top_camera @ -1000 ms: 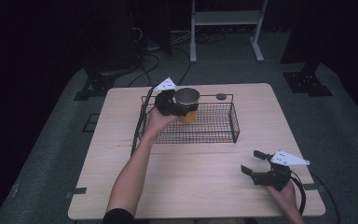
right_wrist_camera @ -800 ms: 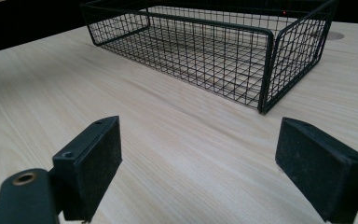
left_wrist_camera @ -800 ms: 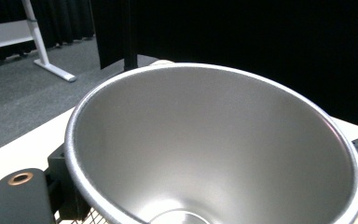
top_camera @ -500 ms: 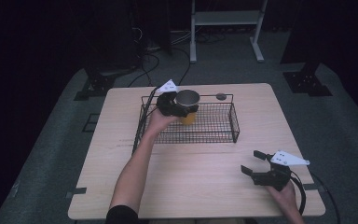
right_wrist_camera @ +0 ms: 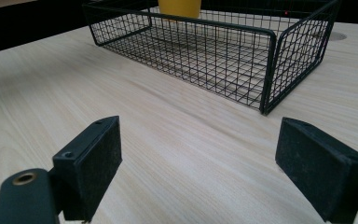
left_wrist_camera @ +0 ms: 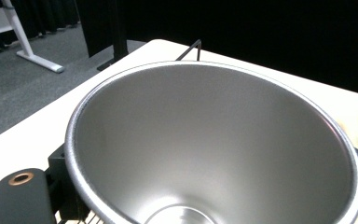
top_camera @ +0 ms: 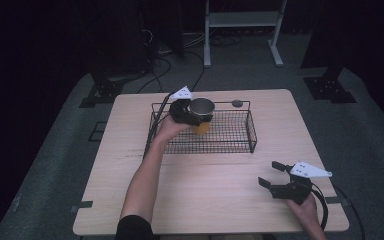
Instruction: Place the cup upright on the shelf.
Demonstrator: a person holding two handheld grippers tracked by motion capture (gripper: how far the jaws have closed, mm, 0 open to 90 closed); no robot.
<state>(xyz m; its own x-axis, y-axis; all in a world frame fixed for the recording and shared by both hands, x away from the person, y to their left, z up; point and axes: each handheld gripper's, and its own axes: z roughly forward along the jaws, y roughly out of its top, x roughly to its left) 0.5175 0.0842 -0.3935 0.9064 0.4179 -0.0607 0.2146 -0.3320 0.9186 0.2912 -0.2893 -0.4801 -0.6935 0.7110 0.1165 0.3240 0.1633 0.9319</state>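
A yellow cup [top_camera: 200, 127] with a steel inside stands upright within the left part of the black wire basket [top_camera: 252, 135]. My left gripper [top_camera: 189, 115] is shut on the cup just under its rim. Whether the cup's base touches the basket floor I cannot tell. In the left gripper view the cup's open mouth [left_wrist_camera: 214, 140] sits between the jaws. My right gripper [top_camera: 268, 173] rests open near the table's front right corner, nothing between its pads [right_wrist_camera: 93, 158]. Ahead of that gripper [right_wrist_camera: 198, 126] lie the basket [right_wrist_camera: 270, 65] and the cup's yellow base [right_wrist_camera: 179, 7].
The basket sits on the far half of a light wooden table [top_camera: 205, 200]. A small round dark spot [top_camera: 237, 103] lies behind the basket. Cables, a white stand [top_camera: 240, 20] and dark stand bases are on the grey floor beyond the table.
The left gripper has sunk slightly with the cup toward the basket. The right gripper has stayed in place, still open.
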